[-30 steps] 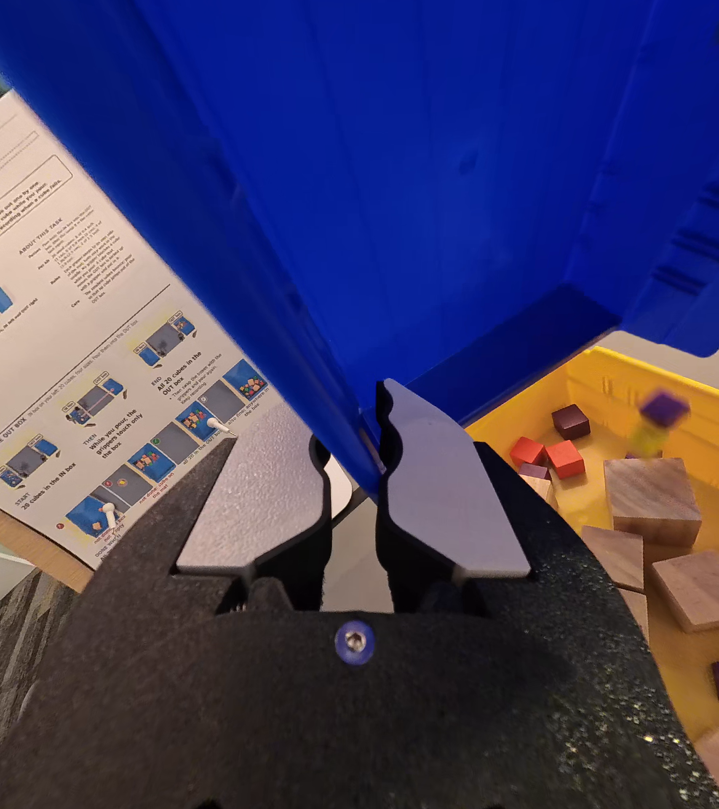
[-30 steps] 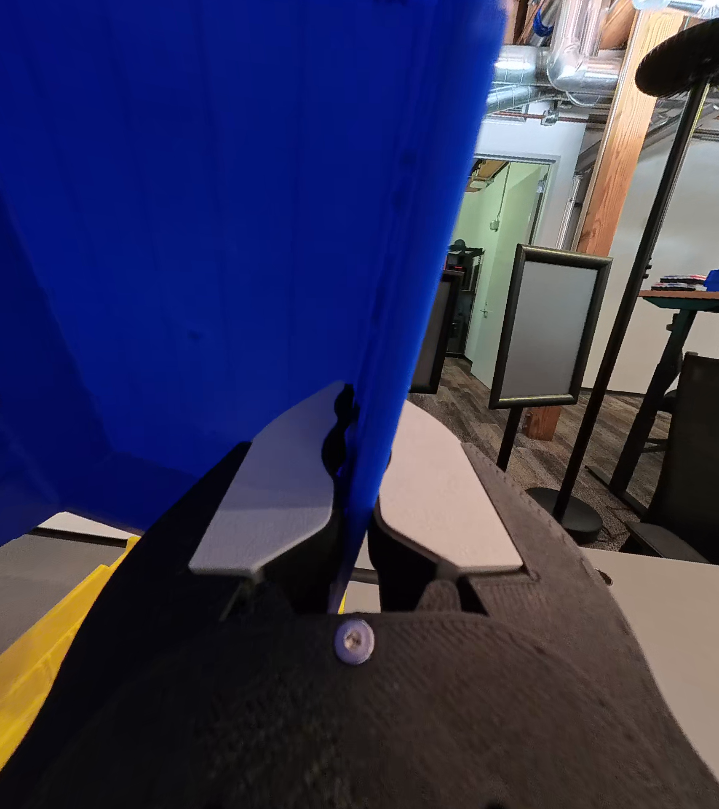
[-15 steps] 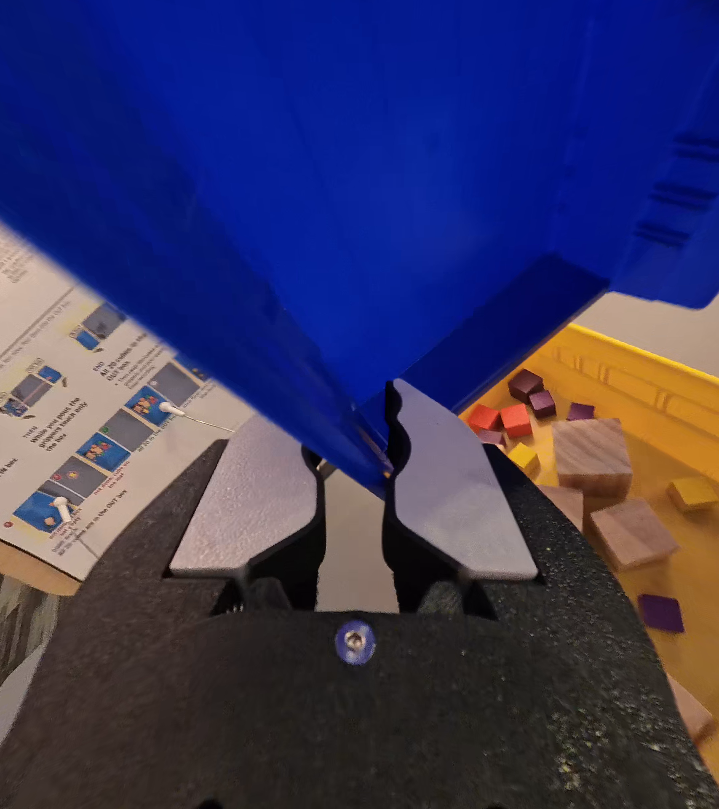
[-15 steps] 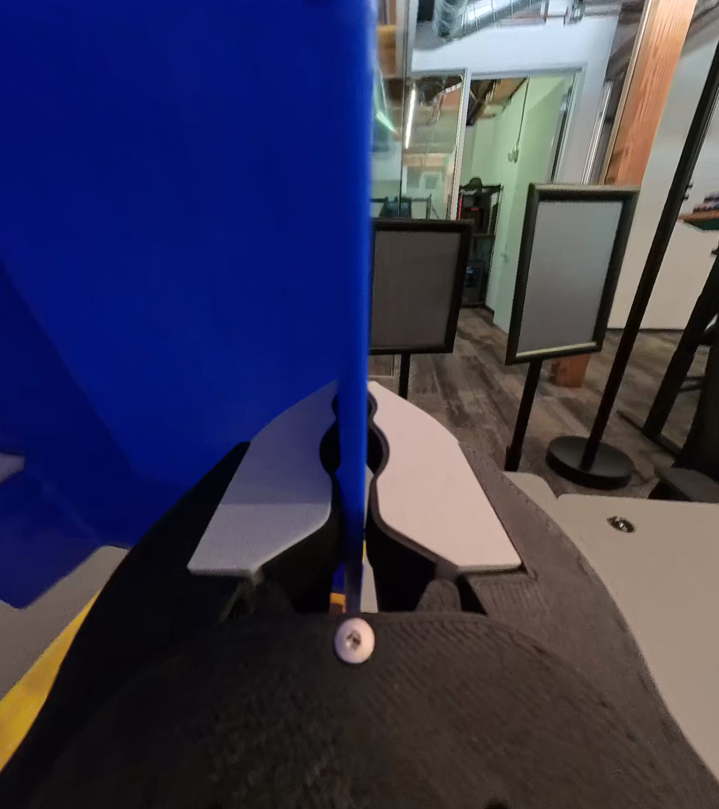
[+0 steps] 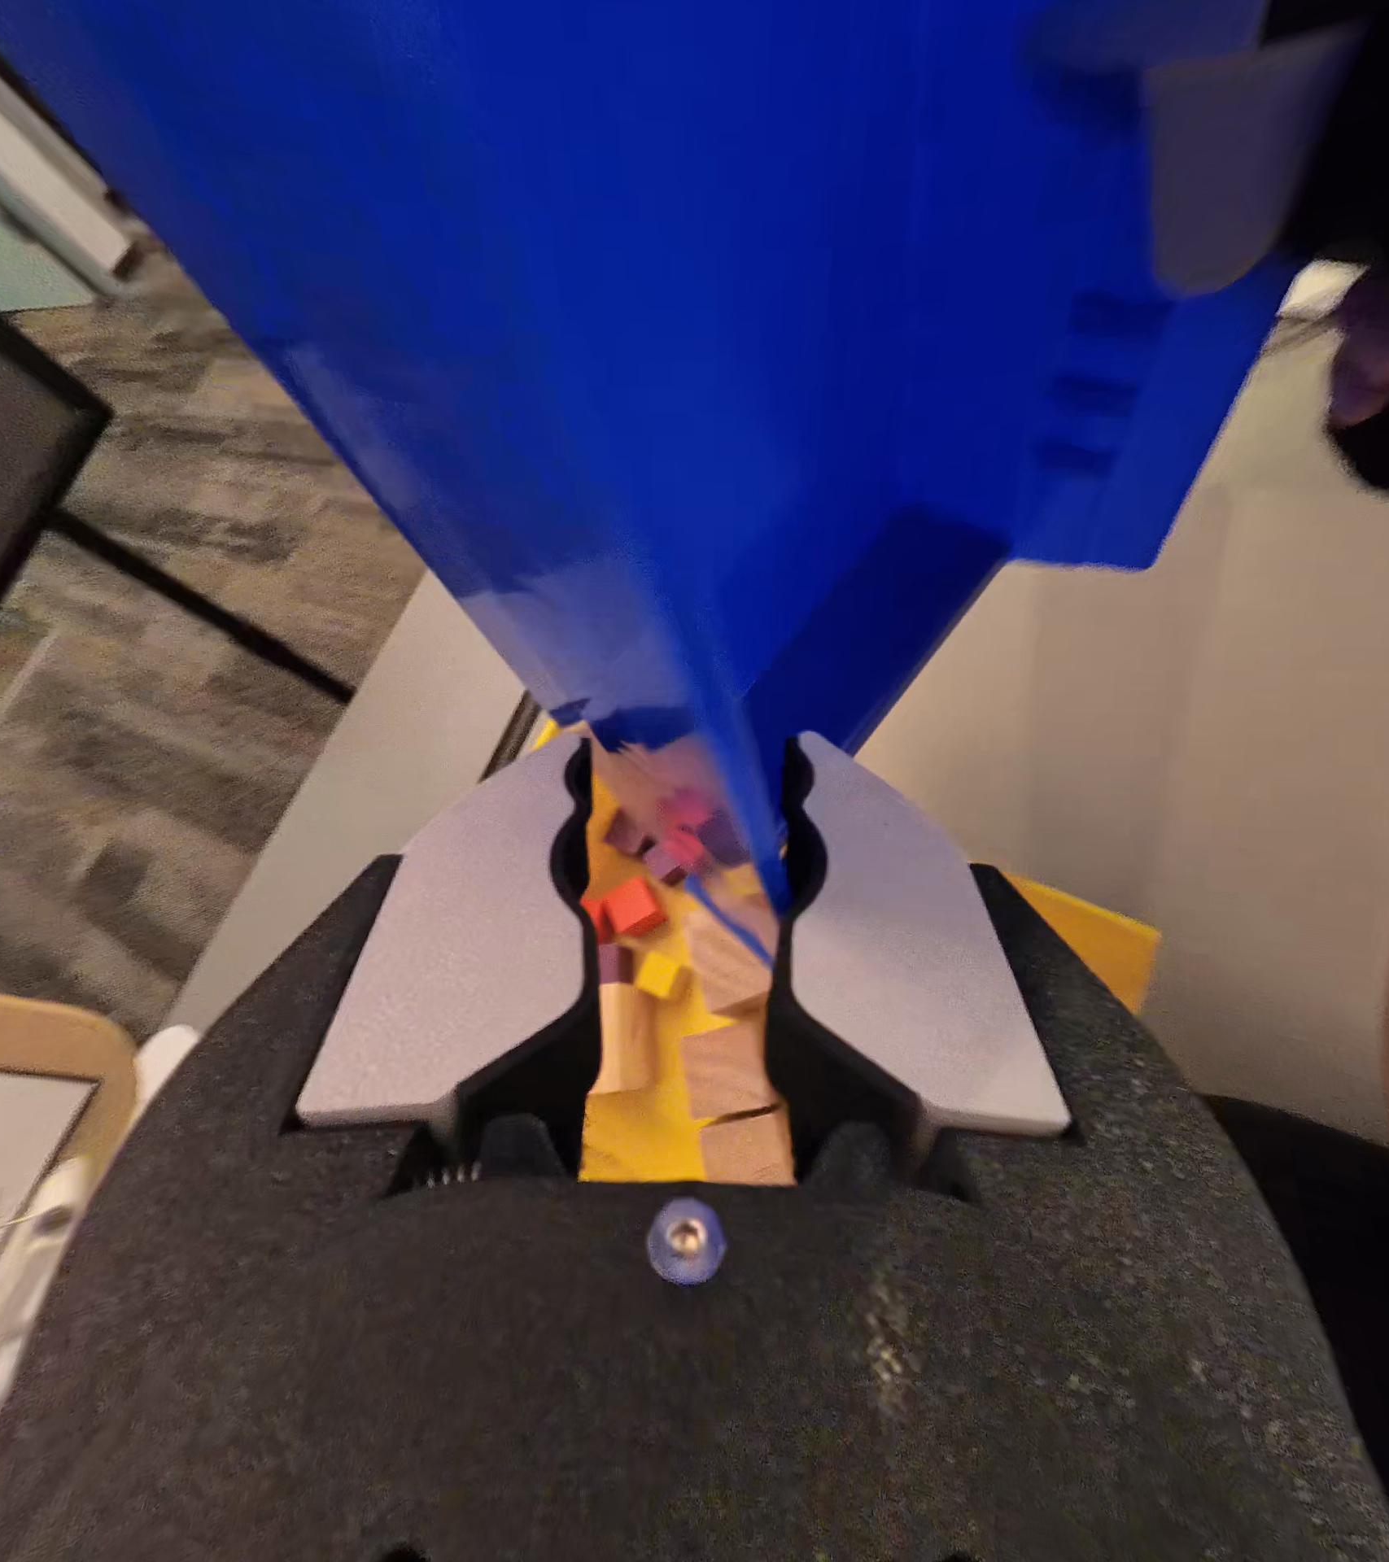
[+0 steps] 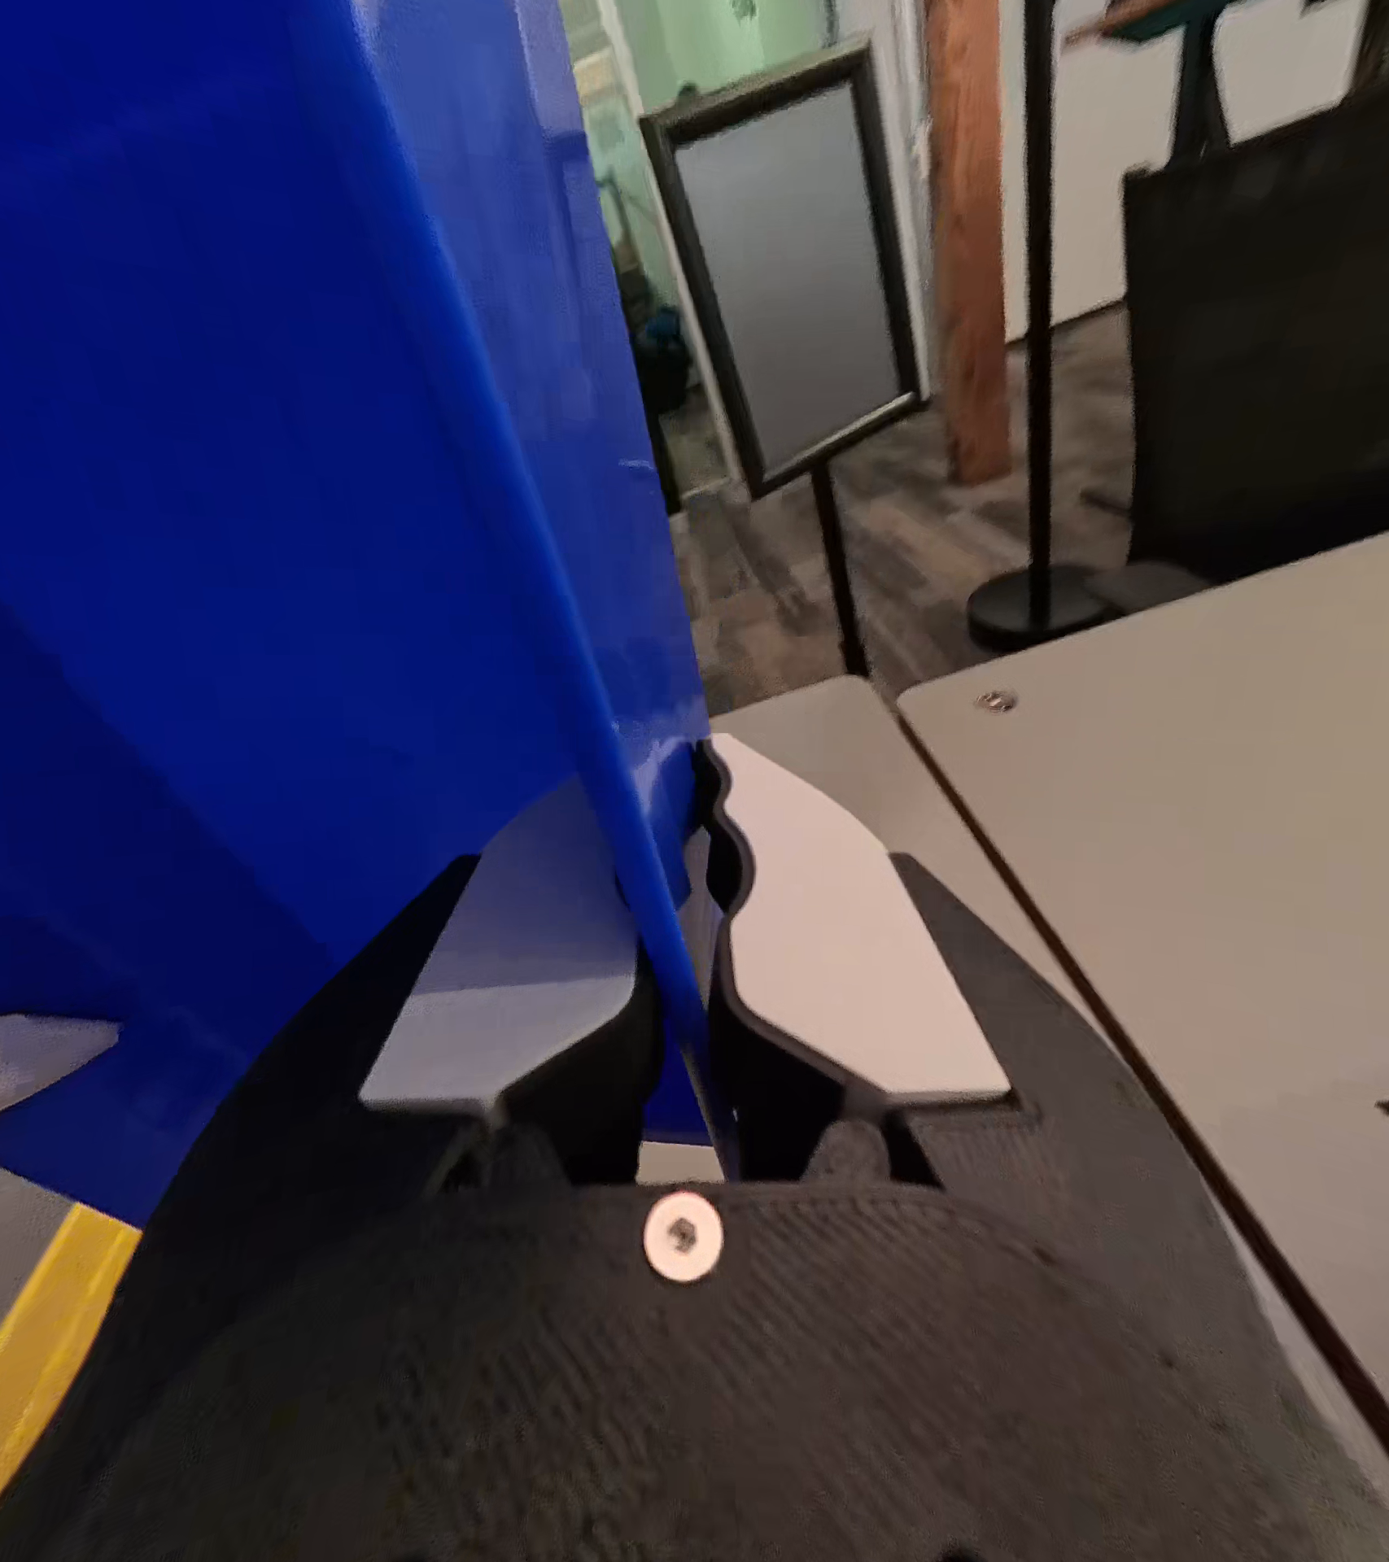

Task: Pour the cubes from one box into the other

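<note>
left tool (image 5: 686, 854): matte grey pads parted, blue box wall against right pad only | right tool (image 6: 674, 879): clenched on thin glossy blue box (image 6: 251, 423) wall, frame centre | wooden and painted cubes (image 5: 631, 909) in yellow box (image 5: 1080, 947) below | grey tabletop (image 6: 1223, 845) right

A grey table (image 6: 1232, 845) takes up the right side, a seam dividing its two tops and a small metal fitting (image 6: 995, 700) set near its far edge. Beyond the table, on the wood-plank floor (image 6: 767, 575), stands a black-framed sign stand (image 6: 792, 262). A wooden post (image 6: 970, 237) rises behind the sign stand; right of the post stands a black pole on a round base (image 6: 1037, 604), and a dark chair back (image 6: 1299, 338) sits against the table's far edge.
</note>
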